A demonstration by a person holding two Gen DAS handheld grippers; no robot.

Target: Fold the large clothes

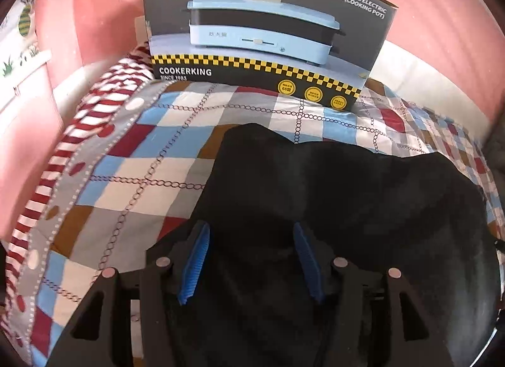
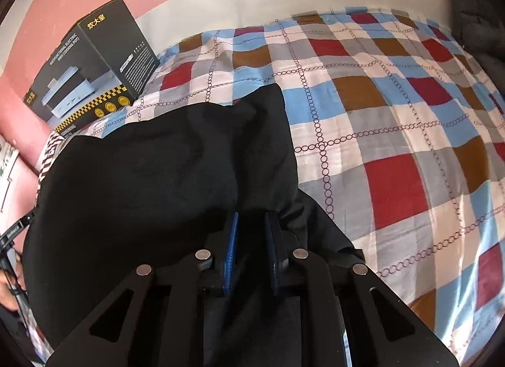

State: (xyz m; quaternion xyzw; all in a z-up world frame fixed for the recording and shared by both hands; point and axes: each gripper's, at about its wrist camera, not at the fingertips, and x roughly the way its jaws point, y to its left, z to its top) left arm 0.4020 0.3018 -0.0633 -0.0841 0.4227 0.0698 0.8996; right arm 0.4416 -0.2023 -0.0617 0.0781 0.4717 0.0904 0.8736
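Note:
A large black garment (image 1: 347,196) lies on a checked bedspread (image 1: 151,177); it also shows in the right wrist view (image 2: 157,171). My left gripper (image 1: 251,231) is open, its blue pads wide apart just over the garment's near part. My right gripper (image 2: 252,221) has its blue pads close together with black cloth between them, at the garment's right side. Whether the cloth is pinched tight is hard to see, but the jaws look shut on it.
A dark cooker box (image 1: 265,38) stands at the head of the bed, also in the right wrist view (image 2: 94,67). A red-and-white striped pillow (image 1: 104,108) lies at the left. Pink walls surround the bed. The checked bedspread (image 2: 394,146) spreads out to the right.

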